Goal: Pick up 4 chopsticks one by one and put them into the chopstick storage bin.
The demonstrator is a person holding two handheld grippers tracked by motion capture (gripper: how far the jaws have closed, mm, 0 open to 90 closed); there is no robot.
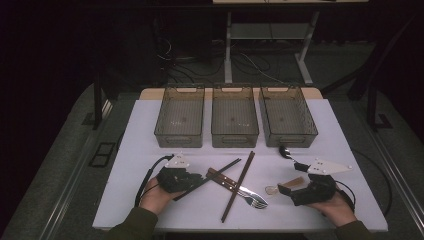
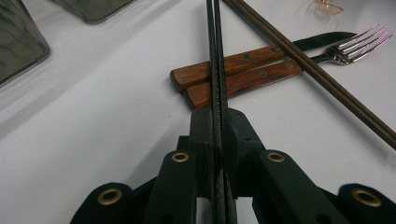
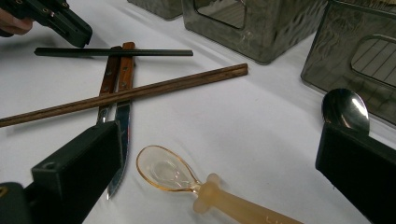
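White table [image 1: 150, 130] in a dark room; left hand-held gripper [image 2: 218, 121] clamps black chopsticks [image 2: 215, 56], right hand-held gripper [image 3: 219, 154] gapes.

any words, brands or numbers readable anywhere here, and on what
None can be read.
The amber spoon has faint raised marks near the end of its handle, too small to read.
The knife, fork, black chopsticks and three bins show no lettering.

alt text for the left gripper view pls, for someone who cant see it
The left gripper is clamped on a pair of black chopsticks that run over the wooden handles of a knife and fork. Brown chopsticks cross at the right on the white table.
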